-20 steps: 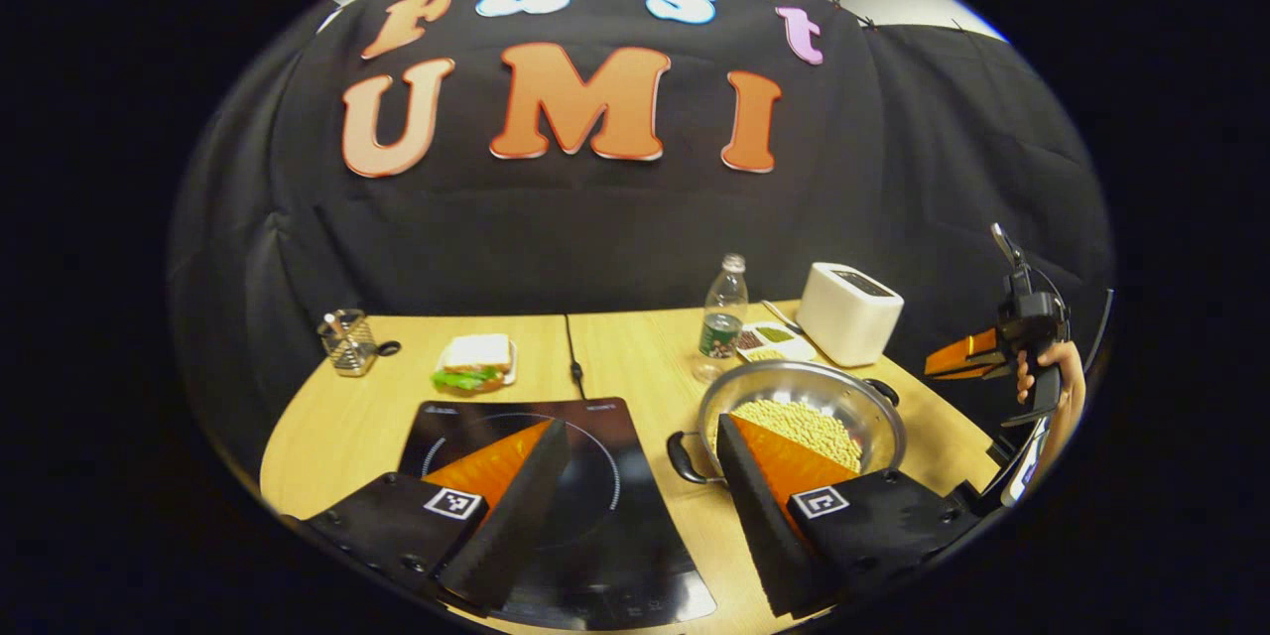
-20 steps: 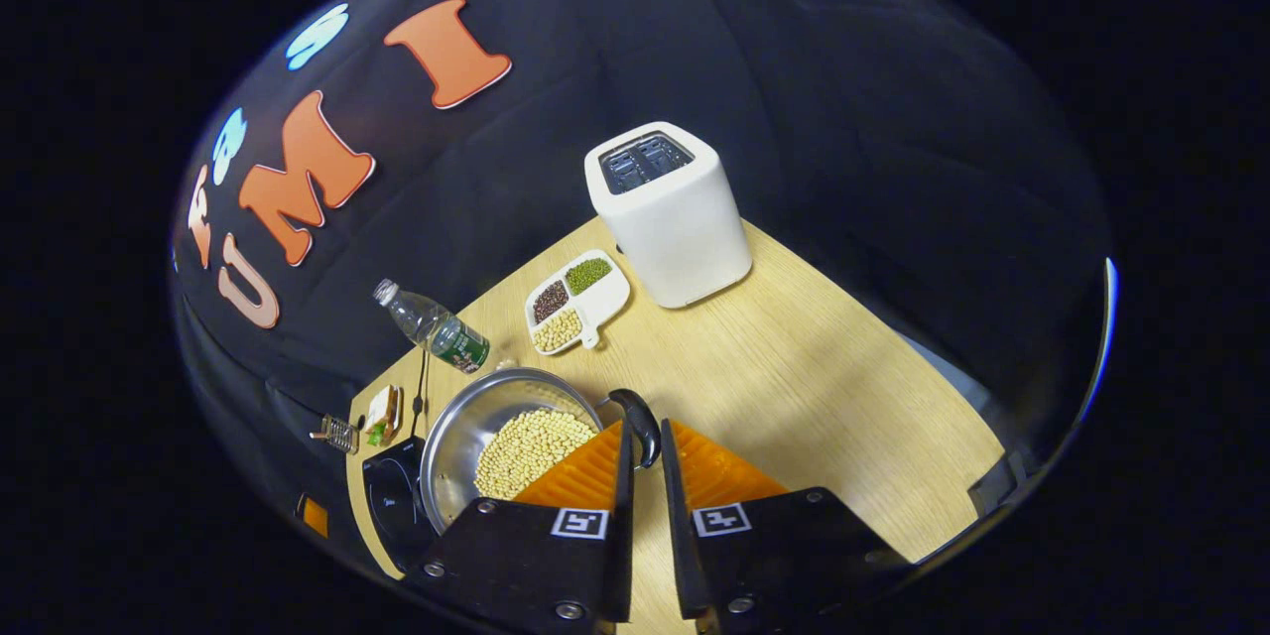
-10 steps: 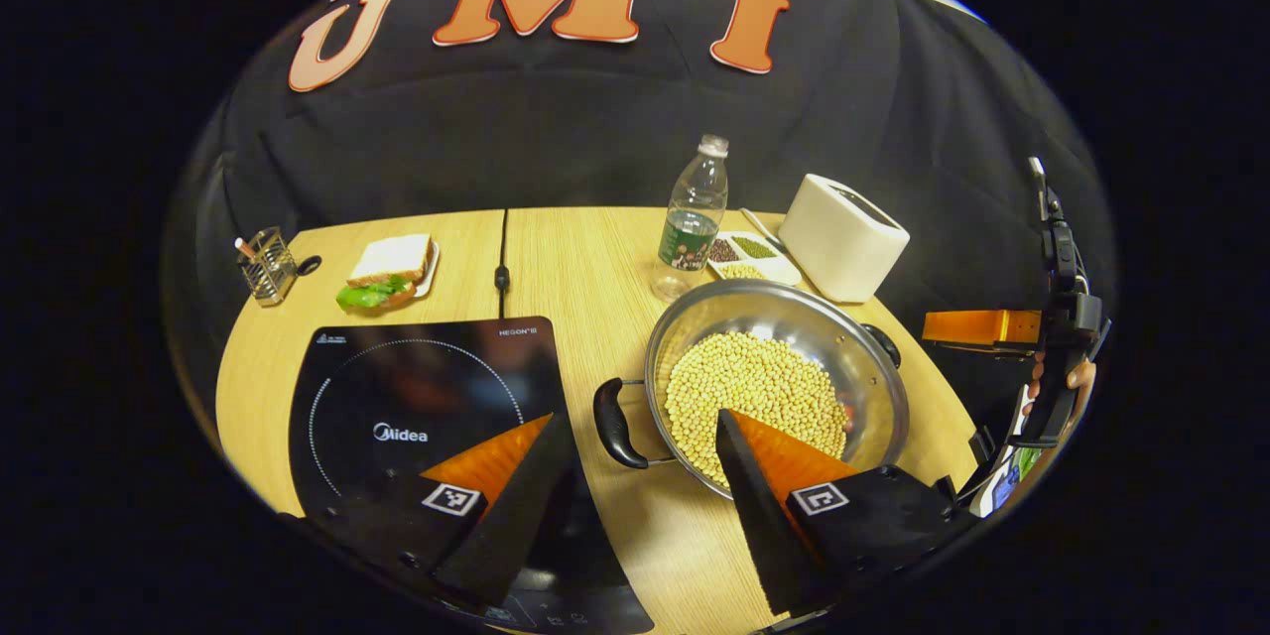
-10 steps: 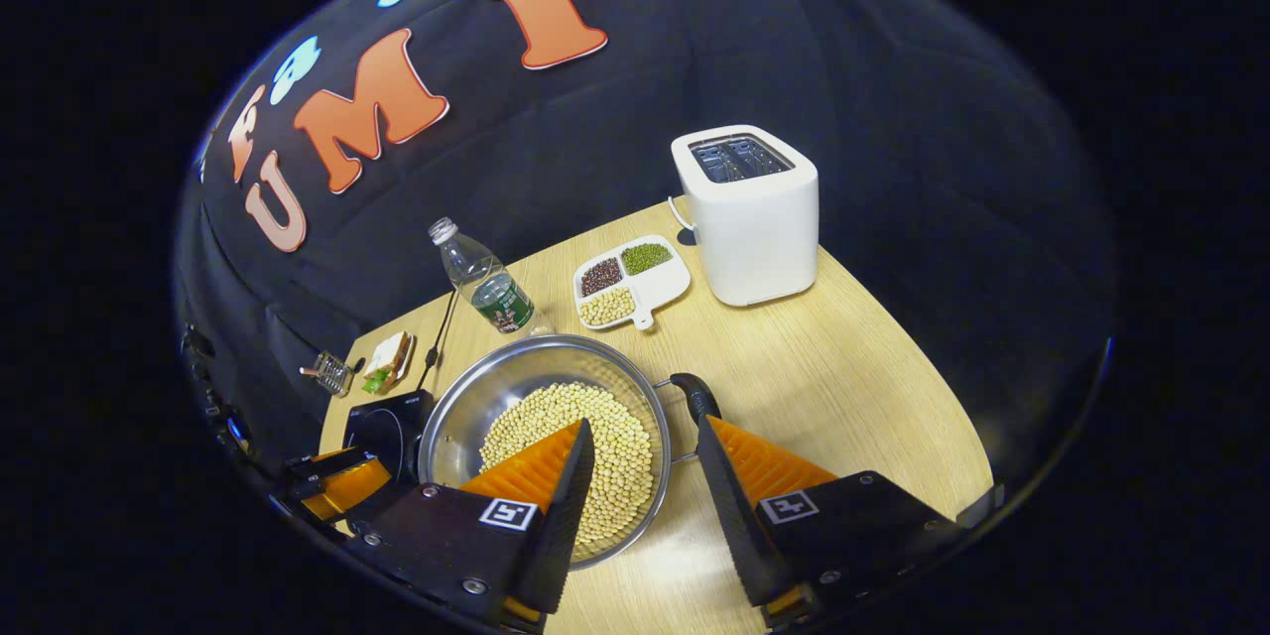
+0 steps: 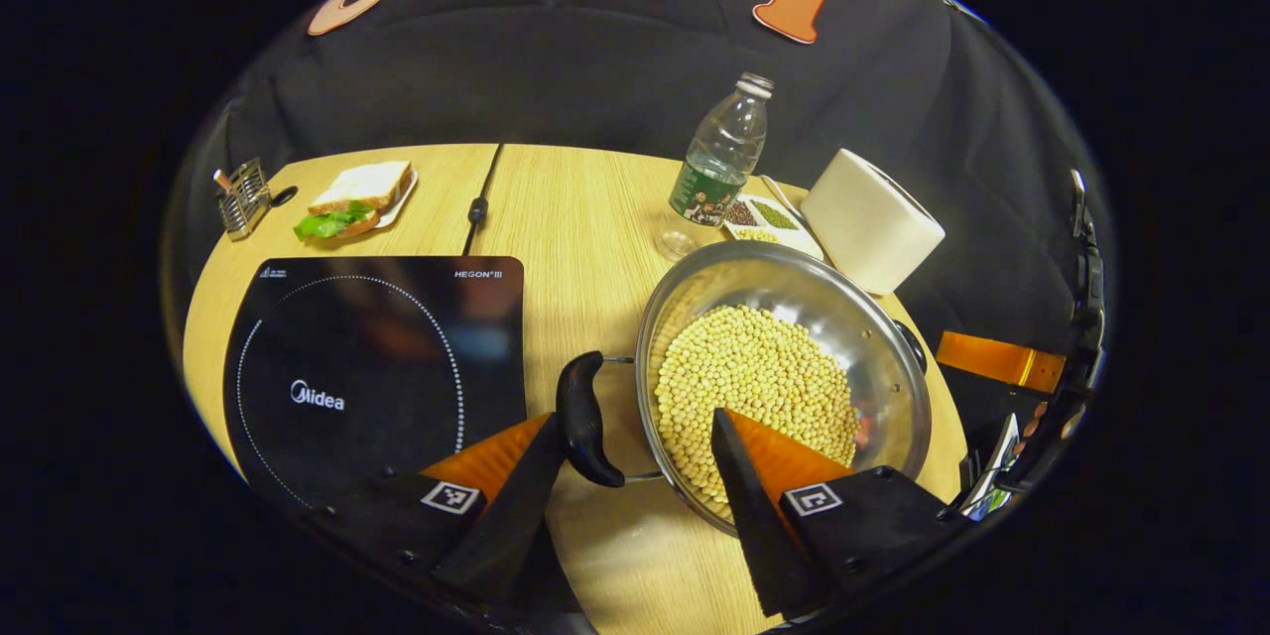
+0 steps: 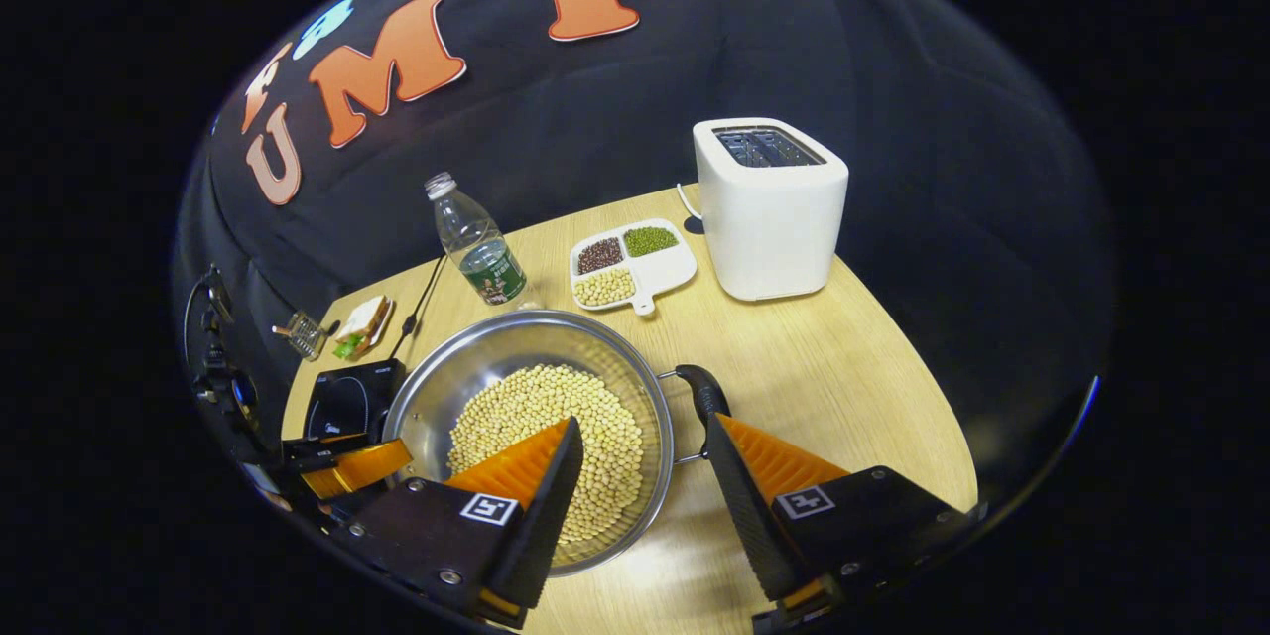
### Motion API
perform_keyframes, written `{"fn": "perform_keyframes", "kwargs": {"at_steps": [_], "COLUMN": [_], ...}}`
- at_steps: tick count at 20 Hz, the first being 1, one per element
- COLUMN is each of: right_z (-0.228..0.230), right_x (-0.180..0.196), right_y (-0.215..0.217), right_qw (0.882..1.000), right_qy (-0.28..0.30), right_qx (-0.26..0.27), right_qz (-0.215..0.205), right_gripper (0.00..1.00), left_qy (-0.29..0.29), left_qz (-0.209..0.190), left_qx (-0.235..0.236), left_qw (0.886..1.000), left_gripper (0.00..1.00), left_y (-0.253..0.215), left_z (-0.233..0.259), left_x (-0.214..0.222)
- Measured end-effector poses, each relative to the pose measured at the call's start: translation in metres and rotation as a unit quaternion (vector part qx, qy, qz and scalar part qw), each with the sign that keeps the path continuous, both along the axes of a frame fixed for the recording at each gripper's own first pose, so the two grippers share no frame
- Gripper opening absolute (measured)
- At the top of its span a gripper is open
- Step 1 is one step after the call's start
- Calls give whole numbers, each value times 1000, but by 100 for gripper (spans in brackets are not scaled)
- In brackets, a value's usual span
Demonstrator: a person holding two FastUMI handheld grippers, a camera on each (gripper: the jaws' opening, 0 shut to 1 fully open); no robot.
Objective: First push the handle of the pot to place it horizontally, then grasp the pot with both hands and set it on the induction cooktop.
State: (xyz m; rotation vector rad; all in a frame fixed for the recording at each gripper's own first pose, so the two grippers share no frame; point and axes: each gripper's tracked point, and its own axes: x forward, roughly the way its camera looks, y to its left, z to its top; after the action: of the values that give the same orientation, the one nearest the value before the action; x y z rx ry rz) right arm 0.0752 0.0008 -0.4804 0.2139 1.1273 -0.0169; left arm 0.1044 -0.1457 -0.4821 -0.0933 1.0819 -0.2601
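Observation:
A steel pot point(image 5: 794, 283) full of pale beans sits on the wooden table, right of the black induction cooktop point(image 5: 367, 357). My left gripper point(image 5: 632, 422) is open, and the pot's black left handle point(image 5: 580, 417) lies between its fingers, close against the left fingertip. In the right gripper view, my right gripper point(image 6: 643, 425) is open astride the pot point(image 6: 476, 357) rim, its right fingertip next to the black right handle point(image 6: 702, 392). The left gripper point(image 6: 347, 461) also appears beyond the pot, by the cooktop point(image 6: 347, 402). The right gripper point(image 5: 1002, 362) shows past the pot's far side.
Behind the pot stand a water bottle point(image 5: 719, 169), a divided dish of beans point(image 6: 630, 263) and a white toaster point(image 6: 774, 208). A sandwich plate point(image 5: 357, 193), a wire holder point(image 5: 238, 198) and a black cable point(image 5: 476, 208) lie at the back left.
Both grippers came down and closer to the pot, one at each handle. The right gripper, nearly shut a second ago, has opened wide.

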Motion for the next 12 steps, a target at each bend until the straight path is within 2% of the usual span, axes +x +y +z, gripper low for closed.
{"fn": "perform_keyframes", "kwargs": {"at_steps": [2, 5, 6, 7, 8, 12], "right_z": [-7, -22, -28, -35, -38, -52], "right_x": [-2, -10, -12, -11, -9, -8], "right_y": [-3, -6, -8, -12, -15, -19], "right_qw": [1000, 999, 998, 998, 997, 996], "right_qy": [5, 30, 39, 44, 43, 58], "right_qx": [-19, -34, -40, -51, -59, -67], "right_qz": [7, 17, 16, 17, 17, 19], "right_gripper": [84, 89, 89, 88, 89, 87], "left_qy": [-3, -20, -22, -25, -27, -45], "left_qz": [-1, -5, -8, -10, -12, -11], "left_qx": [8, 39, 47, 54, 59, 76], "left_qw": [1000, 999, 999, 998, 998, 996], "left_gripper": [96, 94, 88, 91, 88, 89], "left_y": [-2, 1, 1, 0, 0, 0], "left_z": [-6, -16, -19, -22, -24, -29], "left_x": [2, 10, 11, 13, 16, 27]}}
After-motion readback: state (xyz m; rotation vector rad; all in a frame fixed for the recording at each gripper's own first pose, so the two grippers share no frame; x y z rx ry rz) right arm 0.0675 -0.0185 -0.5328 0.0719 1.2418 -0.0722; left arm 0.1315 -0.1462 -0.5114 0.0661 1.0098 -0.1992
